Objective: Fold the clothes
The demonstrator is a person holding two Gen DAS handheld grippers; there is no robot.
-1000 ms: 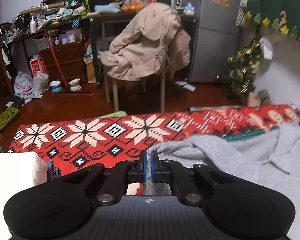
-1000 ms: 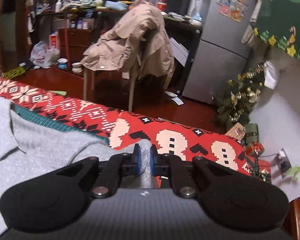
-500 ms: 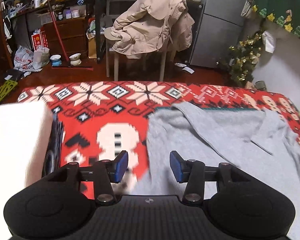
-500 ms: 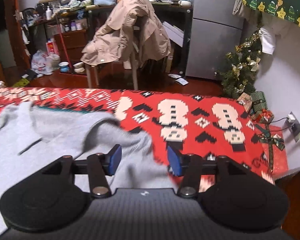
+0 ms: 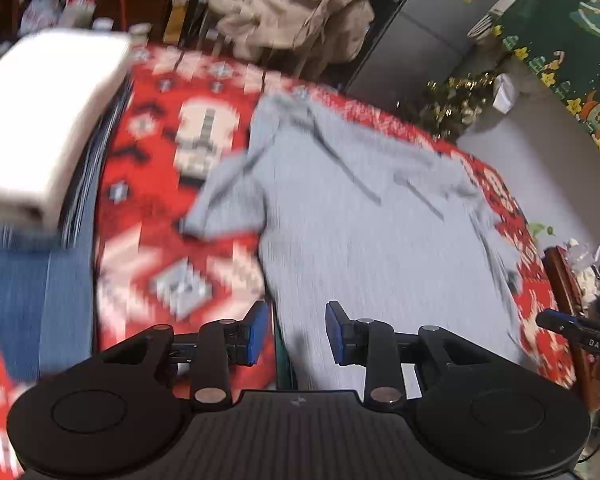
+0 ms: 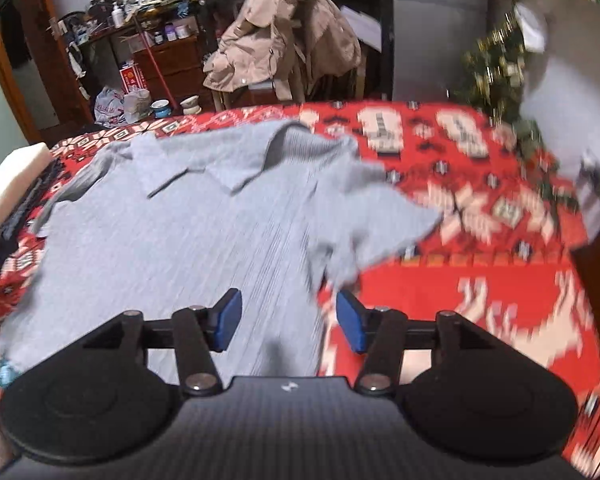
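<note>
Red patterned cloth (image 6: 480, 280) covers the work surface, with a cluttered room, a chair draped in a beige coat (image 6: 284, 32) and a small decorated tree (image 6: 496, 68) along the top of the frame behind it. Your grey collared shirt (image 6: 188, 224) lies spread flat across the middle of both views, collar toward the top of the frame, one short sleeve (image 6: 376, 220) fanned out to the right in the right wrist view and the other sleeve (image 5: 228, 204) out to the left in the left wrist view. A white folded stack (image 5: 48, 120) sits in the upper left of the left wrist view, on darker items beside the shirt. Your left gripper (image 5: 293, 333) hovers with its jaws released over the shirt's lower left edge, holding nothing; your right gripper (image 6: 289, 320) is likewise spread and empty over the lower right edge. Judging by this, the shirt is laid out and ready for a fold, with no fold visible in it. A fold would call for pinching a sleeve or side edge and carrying it across the body. Both views are motion-blurred, so fine creases are hard to read.
</note>
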